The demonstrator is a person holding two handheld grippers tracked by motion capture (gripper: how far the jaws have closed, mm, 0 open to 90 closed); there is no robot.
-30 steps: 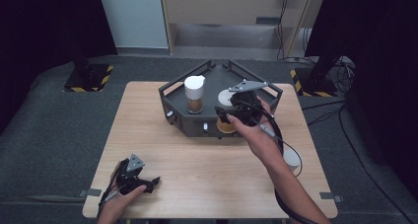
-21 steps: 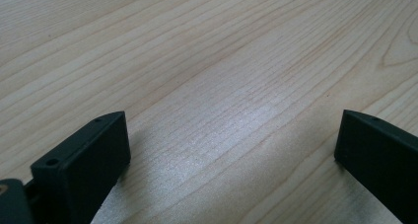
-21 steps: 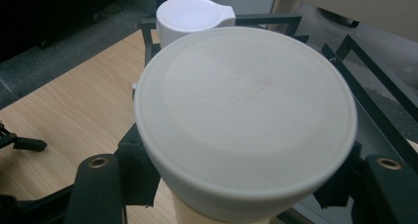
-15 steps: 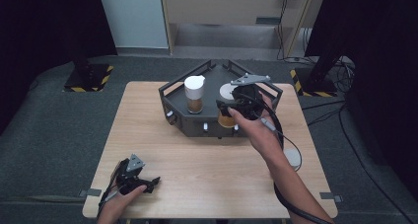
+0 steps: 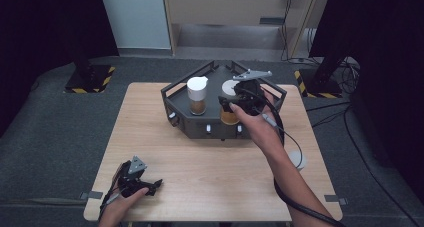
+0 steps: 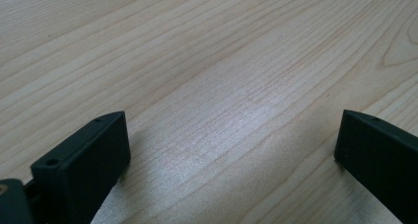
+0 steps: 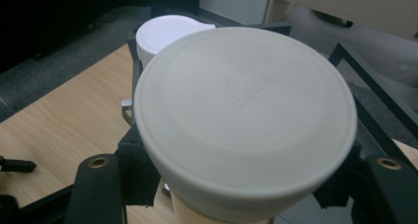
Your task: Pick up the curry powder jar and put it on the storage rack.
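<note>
The jar is gripped just below its white lid by the right gripper, one pad pressed against each side of it. It is held over the front right part of the black tray, well right of the second jar standing in the tray. The left gripper is rested on the table, well in front of the tray, its jaws spread wide with only bare wood between them.
</note>
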